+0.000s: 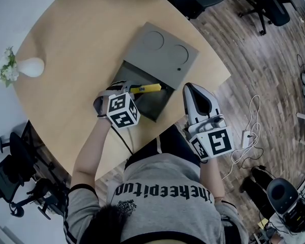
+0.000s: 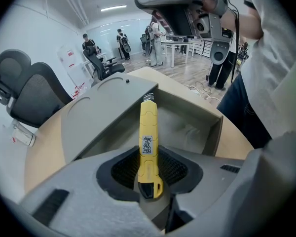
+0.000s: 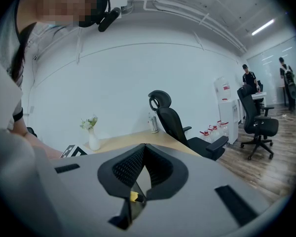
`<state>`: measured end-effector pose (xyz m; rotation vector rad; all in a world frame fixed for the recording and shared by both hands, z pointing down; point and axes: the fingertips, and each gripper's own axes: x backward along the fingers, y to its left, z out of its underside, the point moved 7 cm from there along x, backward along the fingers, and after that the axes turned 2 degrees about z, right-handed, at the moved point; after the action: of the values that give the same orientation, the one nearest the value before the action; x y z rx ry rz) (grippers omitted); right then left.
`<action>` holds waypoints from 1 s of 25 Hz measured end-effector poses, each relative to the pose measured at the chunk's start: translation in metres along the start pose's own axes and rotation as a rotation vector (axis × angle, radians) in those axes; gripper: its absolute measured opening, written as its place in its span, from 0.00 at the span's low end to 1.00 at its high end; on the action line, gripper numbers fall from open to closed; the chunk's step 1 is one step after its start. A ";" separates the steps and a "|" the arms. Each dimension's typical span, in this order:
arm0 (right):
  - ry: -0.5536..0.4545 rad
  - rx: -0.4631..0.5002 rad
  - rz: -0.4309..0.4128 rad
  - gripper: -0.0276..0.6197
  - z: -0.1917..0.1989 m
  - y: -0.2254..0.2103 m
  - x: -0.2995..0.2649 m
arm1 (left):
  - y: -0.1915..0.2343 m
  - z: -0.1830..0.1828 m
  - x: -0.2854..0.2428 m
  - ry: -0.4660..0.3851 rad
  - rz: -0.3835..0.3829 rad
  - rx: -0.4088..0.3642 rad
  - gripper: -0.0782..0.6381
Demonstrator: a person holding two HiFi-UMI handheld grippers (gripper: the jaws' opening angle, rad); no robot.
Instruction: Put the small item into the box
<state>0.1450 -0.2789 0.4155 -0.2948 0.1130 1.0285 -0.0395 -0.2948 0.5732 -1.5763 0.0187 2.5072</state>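
A yellow utility knife (image 1: 147, 88) (image 2: 148, 141) sticks out level over the open grey box (image 1: 143, 75) (image 2: 213, 118) on the round wooden table. My left gripper (image 1: 128, 91) (image 2: 149, 171) is shut on the knife's rear half, and the blade end points across the box's inside. The box's lid (image 1: 160, 50) (image 2: 101, 113) lies folded back flat beyond it. My right gripper (image 1: 191, 89) (image 3: 144, 168) hangs at the table's near edge, right of the box, its jaws pressed together with nothing held.
A white vase of flowers (image 1: 27, 67) (image 3: 92, 139) stands at the table's far left. Office chairs (image 1: 264, 1) (image 3: 173, 124) ring the table. A white cable and power strip (image 1: 247, 135) lie on the wood floor at the right. People stand far off in the room.
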 end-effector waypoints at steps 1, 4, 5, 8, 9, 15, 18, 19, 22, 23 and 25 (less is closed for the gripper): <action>0.001 -0.001 -0.002 0.05 0.001 -0.002 -0.002 | 0.001 0.000 -0.002 0.007 0.006 0.001 0.27; 0.003 -0.004 -0.006 0.05 0.001 -0.006 -0.003 | 0.001 -0.001 -0.007 0.023 0.026 0.006 0.28; 0.004 -0.004 -0.008 0.05 0.001 -0.006 -0.004 | 0.001 -0.001 -0.008 0.026 0.030 0.009 0.28; 0.005 -0.005 -0.013 0.05 0.001 -0.006 -0.006 | 0.002 0.001 -0.008 0.036 0.038 0.018 0.28; 0.006 -0.005 -0.015 0.05 0.002 -0.005 -0.007 | 0.002 0.002 -0.009 0.042 0.043 0.018 0.28; 0.007 -0.004 -0.020 0.05 0.001 -0.009 -0.007 | 0.001 0.000 -0.013 0.065 0.066 0.014 0.28; 0.009 -0.004 -0.023 0.05 0.002 -0.009 -0.008 | 0.001 0.001 -0.012 0.061 0.062 0.014 0.28; 0.010 -0.004 -0.025 0.05 0.002 -0.009 -0.008 | 0.001 0.002 -0.012 0.058 0.057 0.013 0.28; 0.011 -0.001 -0.030 0.05 0.002 -0.007 -0.008 | 0.000 0.001 -0.008 0.036 0.041 0.024 0.29; 0.010 0.000 -0.032 0.05 0.002 -0.005 -0.008 | 0.000 0.001 -0.006 0.023 0.036 0.034 0.29; 0.008 0.002 -0.036 0.05 0.001 -0.002 -0.009 | 0.001 0.002 -0.001 -0.008 0.028 0.061 0.30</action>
<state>0.1423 -0.2868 0.4191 -0.2977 0.1157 0.9916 -0.0407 -0.2956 0.5745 -1.5533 0.1159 2.5089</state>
